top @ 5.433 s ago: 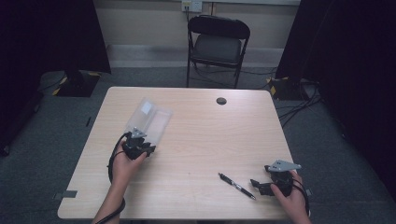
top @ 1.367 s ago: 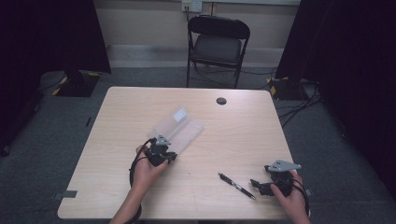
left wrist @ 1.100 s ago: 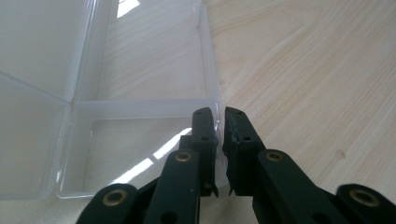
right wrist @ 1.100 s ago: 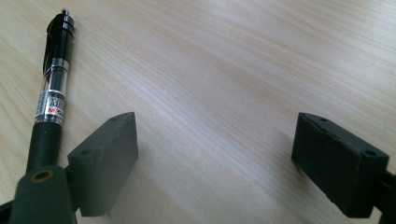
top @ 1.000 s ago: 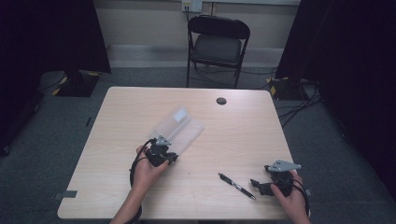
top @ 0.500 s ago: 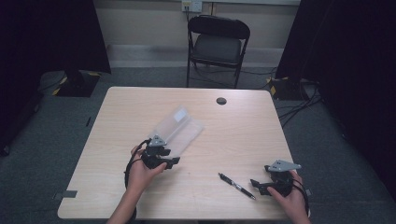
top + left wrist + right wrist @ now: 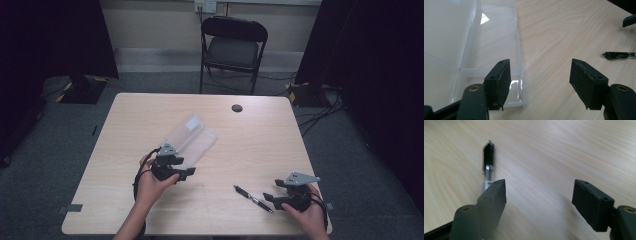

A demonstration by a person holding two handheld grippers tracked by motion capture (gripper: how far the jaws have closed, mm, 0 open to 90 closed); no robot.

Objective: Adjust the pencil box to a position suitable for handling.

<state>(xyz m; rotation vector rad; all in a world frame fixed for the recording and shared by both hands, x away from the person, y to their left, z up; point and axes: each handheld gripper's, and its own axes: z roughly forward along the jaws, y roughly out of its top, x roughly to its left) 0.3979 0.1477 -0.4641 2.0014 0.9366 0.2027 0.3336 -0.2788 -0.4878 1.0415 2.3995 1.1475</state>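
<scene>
A clear plastic box [image 7: 191,137] lies slanted near the table's middle. My left gripper [image 7: 182,168] sits at its near end, and its jaws have just been opening. In the left gripper view the left gripper [image 7: 540,77] is open with bare wood between the jaws, and its left jaw stands over the box's [image 7: 491,50] corner. A black pen [image 7: 253,198] lies near the front edge, just left of my right gripper [image 7: 272,195]. The right gripper [image 7: 539,192] is open and its jaws have just been closing with nothing between them. The pen [image 7: 488,157] runs behind its left jaw.
The wooden table [image 7: 260,145] has a small round black disc [image 7: 237,108] at its far side. A black folding chair [image 7: 233,47] stands behind the table. The pen [image 7: 619,55] lies far right in the left gripper view, with the other gripper's jaw tip [image 7: 630,20] above it.
The clear box came from the table's left toward the middle in my left gripper. That hand has since drawn back slightly from it. The right hand has barely moved.
</scene>
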